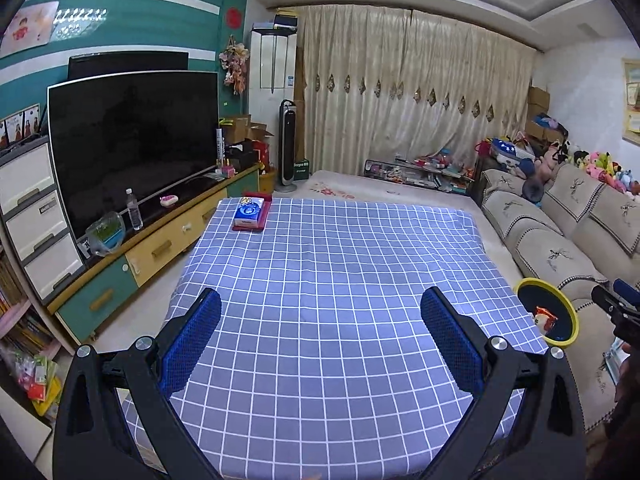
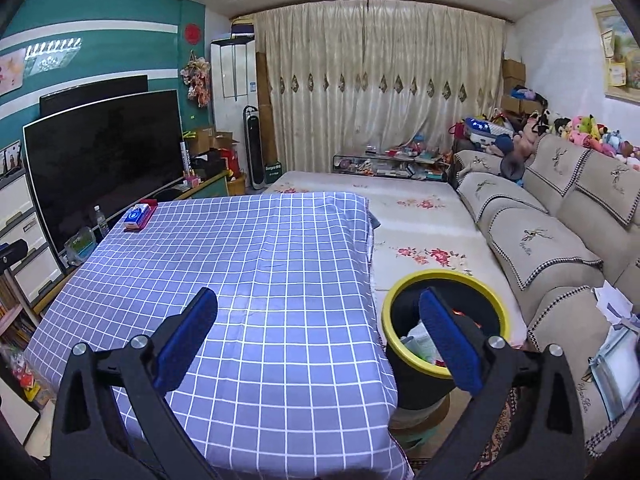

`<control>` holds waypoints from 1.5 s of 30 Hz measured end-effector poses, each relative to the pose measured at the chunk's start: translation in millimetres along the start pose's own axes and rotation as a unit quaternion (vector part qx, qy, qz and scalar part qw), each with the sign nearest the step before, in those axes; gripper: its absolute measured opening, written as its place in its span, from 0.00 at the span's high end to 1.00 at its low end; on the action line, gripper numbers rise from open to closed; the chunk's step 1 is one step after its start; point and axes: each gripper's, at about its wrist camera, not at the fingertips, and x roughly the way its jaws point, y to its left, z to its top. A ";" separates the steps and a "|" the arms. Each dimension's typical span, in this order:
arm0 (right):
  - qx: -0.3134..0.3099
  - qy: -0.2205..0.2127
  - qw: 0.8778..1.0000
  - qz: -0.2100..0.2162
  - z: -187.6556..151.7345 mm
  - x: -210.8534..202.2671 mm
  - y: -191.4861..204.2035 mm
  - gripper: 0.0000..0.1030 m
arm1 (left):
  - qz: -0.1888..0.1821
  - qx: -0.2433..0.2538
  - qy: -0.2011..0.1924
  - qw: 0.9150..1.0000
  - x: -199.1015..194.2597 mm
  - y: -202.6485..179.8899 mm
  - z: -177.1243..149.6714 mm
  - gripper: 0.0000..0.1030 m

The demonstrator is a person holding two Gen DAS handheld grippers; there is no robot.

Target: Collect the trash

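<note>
Gaping two tools (image 1: 320,332) (image 2: 318,330), one bin (image 2: 444,276)

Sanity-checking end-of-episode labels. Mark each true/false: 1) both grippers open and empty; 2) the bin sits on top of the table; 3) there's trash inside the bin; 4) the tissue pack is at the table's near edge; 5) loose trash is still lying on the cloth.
1) True. The left gripper and the right gripper both stand open with nothing between the fingers.
2) False. The yellow-rimmed bin stands off the table's right side, lower than the checked tablecloth.
3) True. A wrapper and other scraps lie inside it.
4) False. The tissue pack rests on a red tray at the far left corner.
5) False. No loose trash shows on the cloth in either view.
</note>
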 end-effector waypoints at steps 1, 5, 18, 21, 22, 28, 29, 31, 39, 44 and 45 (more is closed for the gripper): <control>0.002 -0.001 1.000 -0.001 -0.7 -1.8 -1.2 0.06 | -0.002 0.001 -0.001 1.000 -2.6 -0.8 -1.6 0.05; 0.008 -0.011 1.000 -0.004 0.1 -10.3 -5.1 0.06 | -0.005 0.008 -0.007 1.000 -10.3 -15.9 -3.6 0.05; 0.018 -0.018 1.000 -0.005 1.4 -11.3 -11.3 0.06 | -0.024 0.019 0.006 1.000 -5.5 -33.3 -3.9 0.05; 0.017 -0.019 1.000 -0.005 1.8 -11.5 -11.1 0.06 | -0.023 0.020 0.008 1.000 -1.6 -33.0 -4.3 0.05; 0.018 -0.018 1.000 -0.004 1.6 -11.3 -10.8 0.06 | -0.023 0.020 0.008 1.000 0.3 -31.1 -4.2 0.05; 0.015 -0.017 1.000 -0.003 1.9 -10.5 -8.8 0.07 | -0.022 0.018 0.008 1.000 3.5 -30.2 -3.7 0.05; 0.015 -0.017 1.000 -0.003 2.1 -10.8 -8.8 0.06 | -0.022 0.018 0.009 1.000 3.7 -30.2 -4.1 0.05; 0.015 -0.019 1.000 -0.003 2.5 -11.0 -8.7 0.06 | -0.022 0.019 0.008 1.000 3.3 -30.1 -3.5 0.05; 0.016 -0.019 1.000 -0.004 3.2 -10.2 -8.6 0.06 | -0.022 0.023 0.009 0.999 4.3 -35.2 -8.1 0.05; 0.018 -0.017 1.000 -0.003 4.4 -10.3 -9.2 0.06 | -0.022 0.024 0.009 0.999 5.0 -36.2 -9.3 0.05; 0.018 -0.017 1.000 -0.003 4.5 -10.3 -9.3 0.06 | -0.023 0.024 0.010 0.999 4.8 -35.6 -8.6 0.05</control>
